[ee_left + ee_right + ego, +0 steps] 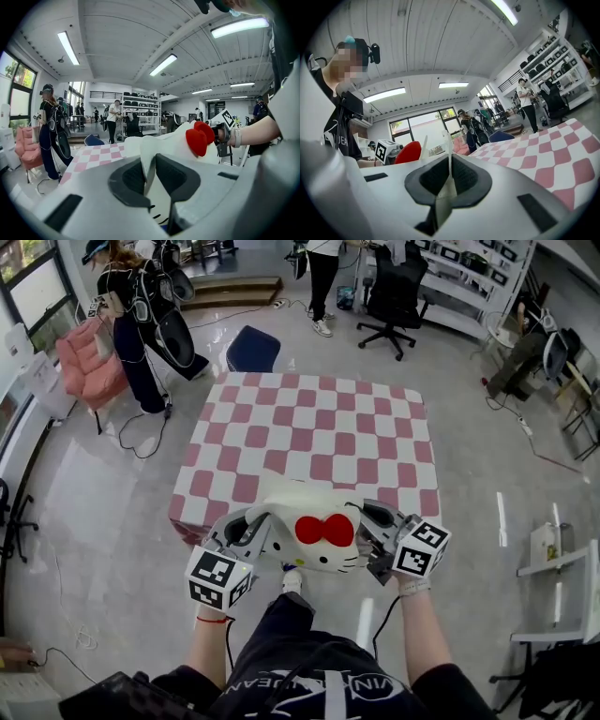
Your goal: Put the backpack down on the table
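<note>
The backpack (pixel 292 502) is white and cat-faced with a red bow (pixel 325 531). It hangs between my two grippers at the near edge of the pink-and-white checked table (pixel 309 432); whether it touches the table I cannot tell. My left gripper (pixel 253 527) is shut on its left side, and my right gripper (pixel 373 527) is shut on its right side. In the left gripper view the left gripper (pixel 151 174) pinches a white fold of the backpack (pixel 176 140). The right gripper (pixel 449 180) clamps a thin white edge of the backpack (pixel 446 190), with the bow (pixel 408 152) behind.
A blue chair (pixel 251 348) stands at the table's far side. A pink armchair (pixel 89 367) and a person with gear (pixel 141 315) are at the far left. A black office chair (pixel 394 292) and shelves are at the back right. Cables lie on the floor (pixel 141 442).
</note>
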{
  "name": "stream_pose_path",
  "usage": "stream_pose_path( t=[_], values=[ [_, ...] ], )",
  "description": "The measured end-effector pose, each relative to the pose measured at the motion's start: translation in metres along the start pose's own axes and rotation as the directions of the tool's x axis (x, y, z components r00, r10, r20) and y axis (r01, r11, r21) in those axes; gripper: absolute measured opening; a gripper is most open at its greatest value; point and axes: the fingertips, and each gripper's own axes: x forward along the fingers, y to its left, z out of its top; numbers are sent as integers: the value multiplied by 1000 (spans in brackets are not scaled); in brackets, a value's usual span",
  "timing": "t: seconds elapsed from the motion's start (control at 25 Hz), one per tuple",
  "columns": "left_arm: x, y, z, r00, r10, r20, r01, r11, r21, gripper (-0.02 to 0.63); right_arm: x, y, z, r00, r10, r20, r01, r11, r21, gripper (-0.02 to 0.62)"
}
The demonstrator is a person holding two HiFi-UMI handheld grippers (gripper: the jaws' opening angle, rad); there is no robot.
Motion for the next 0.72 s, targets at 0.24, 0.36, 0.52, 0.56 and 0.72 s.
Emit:
stream_pose_path(
  t=[0.24,0.36,0.52,0.56,0.72],
  values=[
    [30,22,15,999,-35,-3,35,999,-10,55,15,-29,12,1000,-16,-1,16,1000,22,11],
    [47,31,24,998,-59,-3,59,998,-9,51,22,-47,22,999,-33,17,32,999,34,11],
    [67,45,35,997,-76,5,77,997,-2,51,32,-67,34,998,-50,32,49,998,36,11],
    [71,48,38,997,-81,7,81,997,0,50,35,-71,37,998,-54,34,53,998,35,11],
    [88,61,45,996,-91,5,91,996,1,49,44,-86,46,997,-71,38,70,997,33,11]
  ],
)
